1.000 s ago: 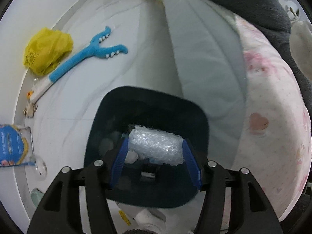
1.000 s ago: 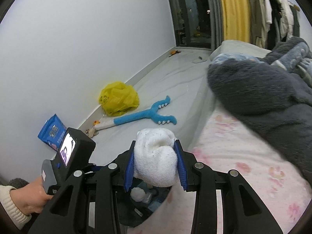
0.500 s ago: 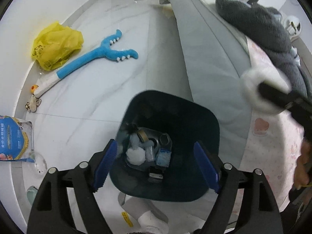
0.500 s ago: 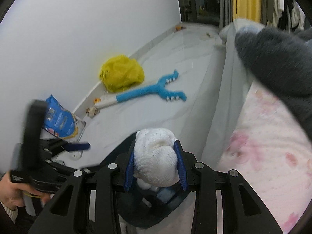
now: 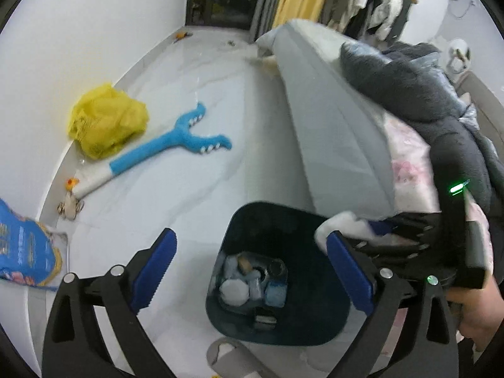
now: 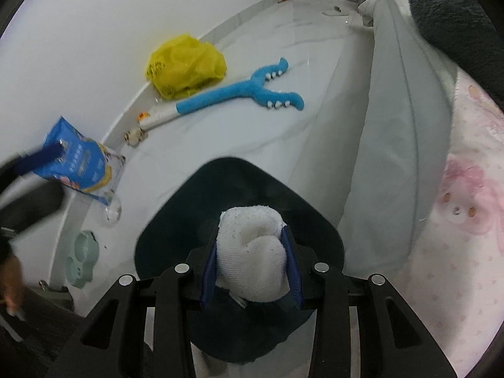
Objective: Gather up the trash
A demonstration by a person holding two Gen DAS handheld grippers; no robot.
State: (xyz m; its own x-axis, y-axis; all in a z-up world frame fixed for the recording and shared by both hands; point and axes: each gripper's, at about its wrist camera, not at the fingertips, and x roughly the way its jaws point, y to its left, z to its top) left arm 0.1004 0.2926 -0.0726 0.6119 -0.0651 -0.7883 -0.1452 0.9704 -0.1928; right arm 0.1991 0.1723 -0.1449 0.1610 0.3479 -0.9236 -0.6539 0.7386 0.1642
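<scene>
Nearby, yellow bag, blue plush toy — bed beside bin

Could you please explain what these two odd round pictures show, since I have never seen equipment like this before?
There is no robot here: a person holds a hand-held gripper in each hand, and each gripper carries a wide-angle camera looking forward along its two blue-padded fingers. That explains the round, bent pictures.

In the left camera's picture, the left gripper has just been opening; its jaws stand wide with nothing between them, above a dark bin that already holds trash. The other gripper shows at the right edge.

In the right camera's picture, the right gripper is shut on a white sock, held over the same bin.

On the floor lie a yellow bag, a blue plush toy and a blue packet. A bed with a grey blanket stands on the right.
</scene>
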